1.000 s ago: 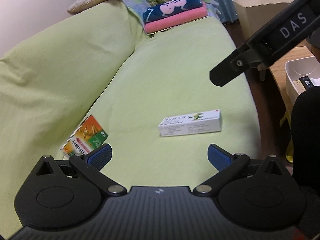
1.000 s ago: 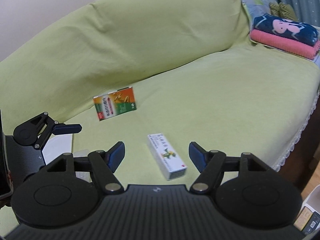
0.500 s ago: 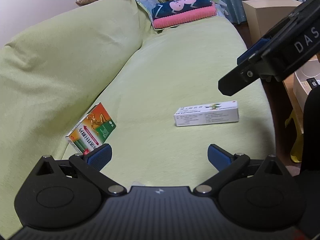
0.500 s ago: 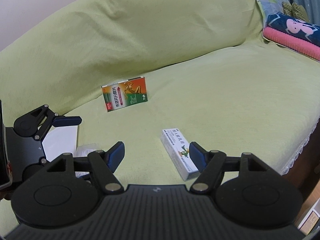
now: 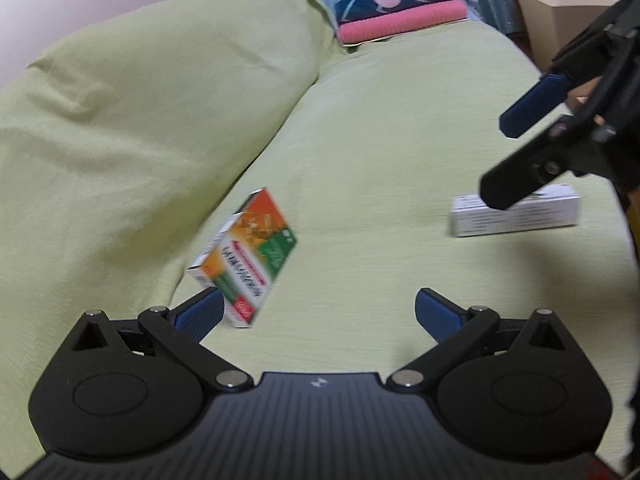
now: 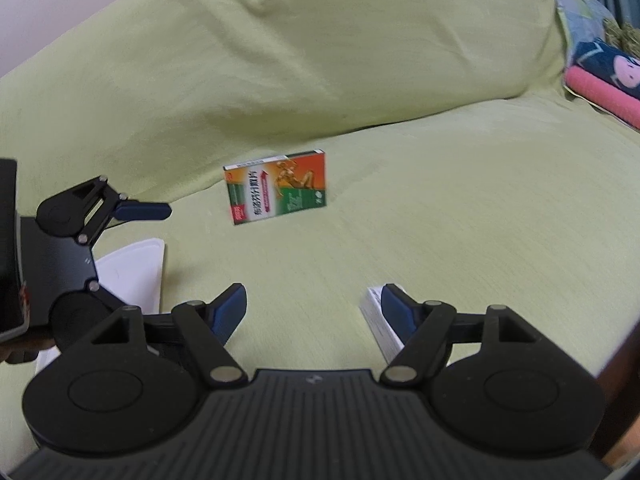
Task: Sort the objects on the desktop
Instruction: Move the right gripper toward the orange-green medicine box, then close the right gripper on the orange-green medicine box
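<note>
orange-green box (image 5: 248, 256) beside left gripper (image 5: 318, 310) (jaws apart), white box (image 5: 516, 216) nearby

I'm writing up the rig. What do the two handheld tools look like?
Both match: the left tool and right tool have matte black ribbed bodies, round black pivot housings, silver pins, black linkage arms and blue padded fingers. No cables or sleeves show.

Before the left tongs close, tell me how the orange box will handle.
The orange box looks like thin card, so probably light and easily crushed. It seems propped on edge against the sofa, so a nudge may tip it flat. The soft cover should keep it from sliding far.
</note>
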Available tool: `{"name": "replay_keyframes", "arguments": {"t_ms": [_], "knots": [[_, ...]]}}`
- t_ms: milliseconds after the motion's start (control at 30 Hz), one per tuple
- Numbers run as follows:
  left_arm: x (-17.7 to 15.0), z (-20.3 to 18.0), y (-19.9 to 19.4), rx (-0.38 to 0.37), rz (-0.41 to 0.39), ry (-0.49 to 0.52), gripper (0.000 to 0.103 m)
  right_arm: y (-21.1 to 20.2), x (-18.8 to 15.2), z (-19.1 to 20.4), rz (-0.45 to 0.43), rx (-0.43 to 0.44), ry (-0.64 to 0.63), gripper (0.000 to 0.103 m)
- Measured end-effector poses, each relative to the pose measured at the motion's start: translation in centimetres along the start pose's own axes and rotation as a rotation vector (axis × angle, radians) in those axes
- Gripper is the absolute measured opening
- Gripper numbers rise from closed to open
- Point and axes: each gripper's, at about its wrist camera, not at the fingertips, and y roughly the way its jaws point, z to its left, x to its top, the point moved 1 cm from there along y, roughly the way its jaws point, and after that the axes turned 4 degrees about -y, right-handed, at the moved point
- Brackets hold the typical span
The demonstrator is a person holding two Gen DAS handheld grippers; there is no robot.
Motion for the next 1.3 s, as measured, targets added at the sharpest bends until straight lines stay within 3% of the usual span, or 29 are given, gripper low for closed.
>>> {"name": "replay_keyframes", "arguments": {"t_ms": [200,367,500,767,1000,1133,1300], "knots": [[0.3,4.1,3.1,0.019,0.003,-0.026,0.094,2.8,2.0,1.1,-0.003,0.020,-0.030,0.071],[0.5,7.4,5.7,0.035,0.005,-0.046,0.094,4.8,3.1,0.9,-0.005,0.030,-0.037,0.072],[0.9,9.0,8.1,0.018,0.022,-0.059,0.085,6.1,3.2,0.1,-0.001,0.033,-0.031,0.072],[1.0,10.0,11.6,-0.023,0.049,-0.080,0.084,8.4,2.1,-0.8,0.026,0.033,-0.017,0.072],[0.7,10.9,13.5,-0.088,0.078,-0.128,0.067,9.4,1.2,-1.3,0.045,0.036,-0.007,0.072],[0.7,10.7,14.0,-0.099,0.097,-0.124,0.049,9.5,1.0,-1.6,0.052,0.034,-0.002,0.072],[0.9,10.2,13.8,-0.112,0.100,-0.132,0.039,9.6,0.9,-1.7,0.053,0.028,-0.002,0.072]]}}
